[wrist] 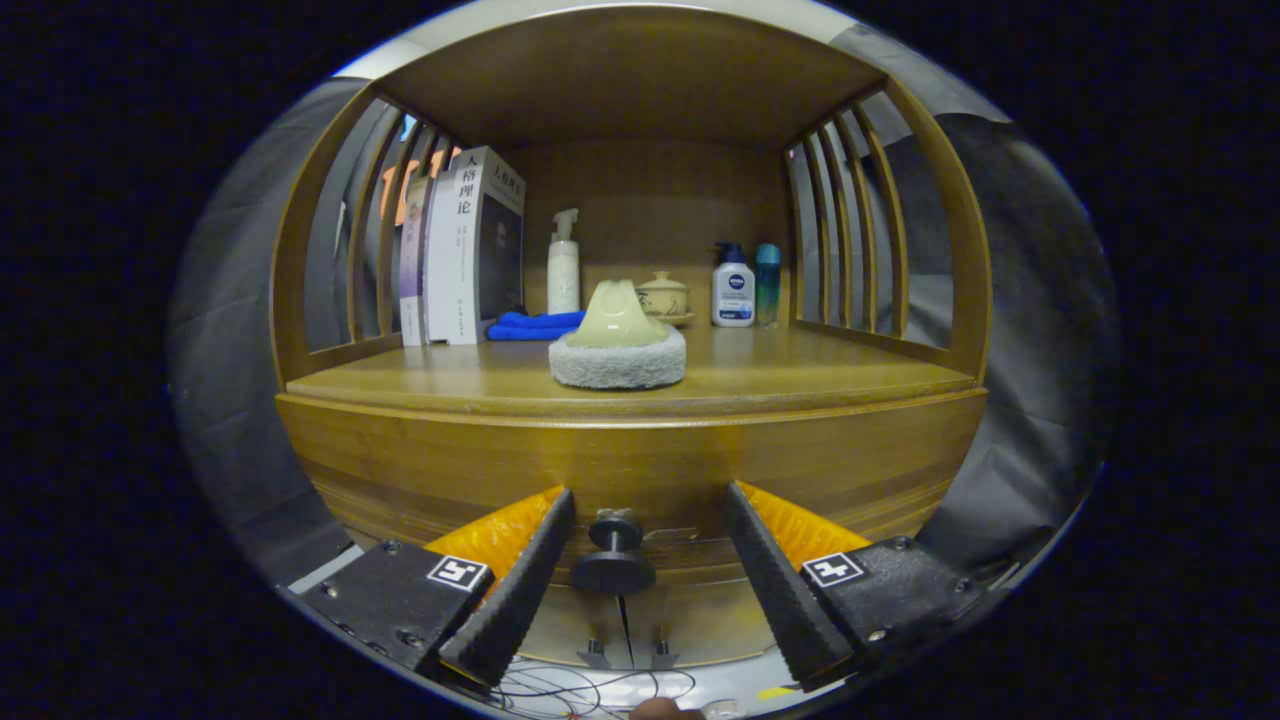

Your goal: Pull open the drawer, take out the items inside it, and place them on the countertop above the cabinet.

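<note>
The gripper (650, 500) is standing spread wide, grasping nothing, with its two fingers on either side of the small dark knob (614, 553) of the drawer (640, 470). The knob is sitting between the fingers, and neither finger is touching it as far as I can tell. The drawer front is looking flush with the cabinet, so the drawer is appearing closed, and what is lying inside it is hidden.

Beyond the fingers, on the countertop (800, 375), a round scrubbing pad with a pale handle (618, 345) is resting near the front edge. Further back, books (465, 250), a blue cloth (535, 325), a white pump bottle (563, 265), a small lidded cup (663, 297), a lotion bottle (733, 287) and a slim blue bottle (767, 283) are standing by the back wall.

I am judging that this scene is fitting two stages: the gripper is coming to the knob to pull the drawer, or the scrubbing pad is already one of the drawer's items laid above and the drawer is closed again. The pictures are not settling which.
</note>
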Available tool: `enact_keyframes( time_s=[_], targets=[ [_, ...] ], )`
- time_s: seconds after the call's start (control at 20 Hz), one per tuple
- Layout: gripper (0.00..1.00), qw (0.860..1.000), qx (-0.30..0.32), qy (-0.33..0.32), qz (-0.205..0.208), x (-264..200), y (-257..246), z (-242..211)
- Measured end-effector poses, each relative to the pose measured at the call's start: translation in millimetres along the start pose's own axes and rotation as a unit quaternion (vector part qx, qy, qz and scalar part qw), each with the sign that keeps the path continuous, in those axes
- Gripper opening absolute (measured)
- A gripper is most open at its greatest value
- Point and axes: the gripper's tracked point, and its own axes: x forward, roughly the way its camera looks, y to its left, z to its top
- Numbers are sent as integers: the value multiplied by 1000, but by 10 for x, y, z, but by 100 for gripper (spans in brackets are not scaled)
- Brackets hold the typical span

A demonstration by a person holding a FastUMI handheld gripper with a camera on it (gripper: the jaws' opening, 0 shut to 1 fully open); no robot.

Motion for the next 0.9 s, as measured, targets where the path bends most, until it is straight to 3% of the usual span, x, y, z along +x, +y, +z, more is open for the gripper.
enact_keyframes(
  time_s=[0.5,0.9],
  targets=[
    [99,1000,2,-6,-3,-90,20,104],
    [99,998,-28,-50,25,-842,214,252]
  ],
)
